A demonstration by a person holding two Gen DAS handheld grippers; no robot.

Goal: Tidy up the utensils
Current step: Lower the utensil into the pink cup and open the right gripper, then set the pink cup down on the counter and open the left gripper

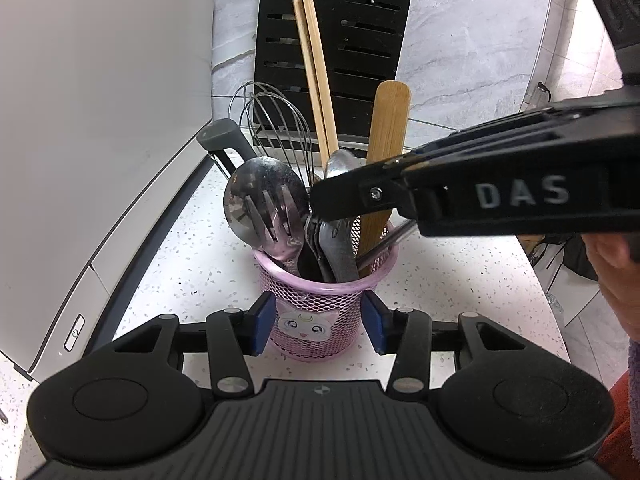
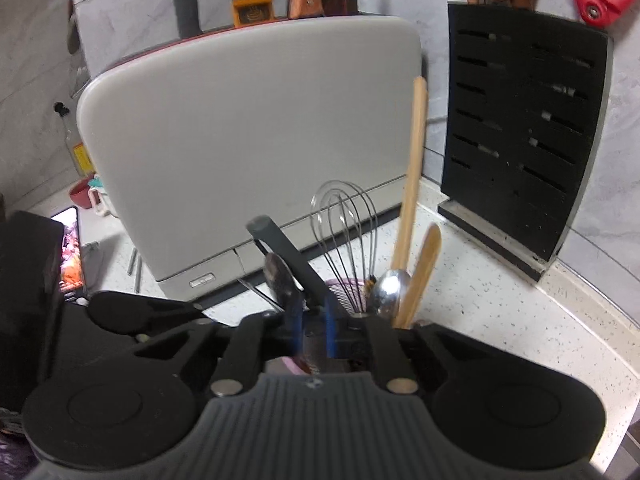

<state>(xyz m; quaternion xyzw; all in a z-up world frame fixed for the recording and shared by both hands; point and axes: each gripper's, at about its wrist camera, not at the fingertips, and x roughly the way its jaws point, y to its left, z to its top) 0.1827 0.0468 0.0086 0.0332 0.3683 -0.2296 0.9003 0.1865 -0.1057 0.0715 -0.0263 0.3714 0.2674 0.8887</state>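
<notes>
A pink mesh utensil cup [image 1: 316, 320] with a cat face stands on the speckled counter, and my left gripper [image 1: 320, 328] is shut on it, blue pads [image 1: 264, 328] pressed on its sides. The cup holds a steel spoon [image 1: 260, 188], a fork [image 1: 276, 220], a wire whisk [image 1: 276, 120], wooden chopsticks [image 1: 316, 68], a bamboo spatula [image 1: 386, 132] and dark-handled tools [image 1: 332, 248]. My right gripper [image 1: 318, 204] reaches in from the right above the cup. In the right wrist view my right gripper [image 2: 313, 328] is shut on a thin dark utensil [image 2: 312, 350] standing in the cup.
A large grey appliance [image 1: 100, 120] stands close on the left. A black slotted knife block [image 1: 336, 40] leans against the tiled wall behind. A lit phone [image 2: 72, 248] lies at the left. The counter's edge [image 1: 536, 280] runs near the right, beside a person's hand [image 1: 616, 272].
</notes>
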